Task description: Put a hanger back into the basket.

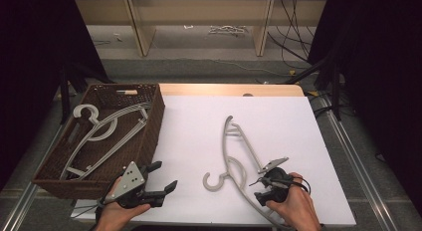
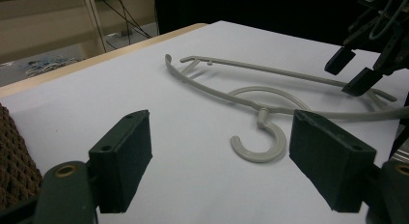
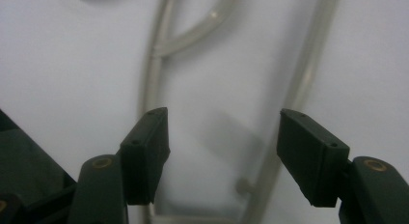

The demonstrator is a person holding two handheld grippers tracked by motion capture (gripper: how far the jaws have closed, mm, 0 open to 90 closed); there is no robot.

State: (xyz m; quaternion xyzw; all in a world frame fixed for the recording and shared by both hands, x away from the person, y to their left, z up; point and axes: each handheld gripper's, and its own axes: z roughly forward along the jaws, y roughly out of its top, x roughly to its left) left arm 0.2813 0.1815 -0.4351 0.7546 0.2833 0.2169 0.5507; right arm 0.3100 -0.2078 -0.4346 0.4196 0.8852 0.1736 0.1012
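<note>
Hangers: one [image 1: 234, 156] on table, two [image 1: 102, 134] in basket [image 1: 154, 121].

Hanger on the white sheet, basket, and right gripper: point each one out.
hanger [image 1: 217, 181]: high view, on its hook curve.
basket [image 1: 157, 122]: high view, on its right wall.
right gripper [image 1: 263, 189]: high view, midway between its fingertips, above the hanger's lower arm.

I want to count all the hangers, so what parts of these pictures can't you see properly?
- Basket, high view: the hangers in the basket overlap, so their count is unclear.
- Hanger on the table, high view: its near end is hidden under the right gripper and hand.
- Same hanger, right gripper view: blurred, hook cut off at the top edge.
- Small object on the basket's far rim: too small to identify.
</note>
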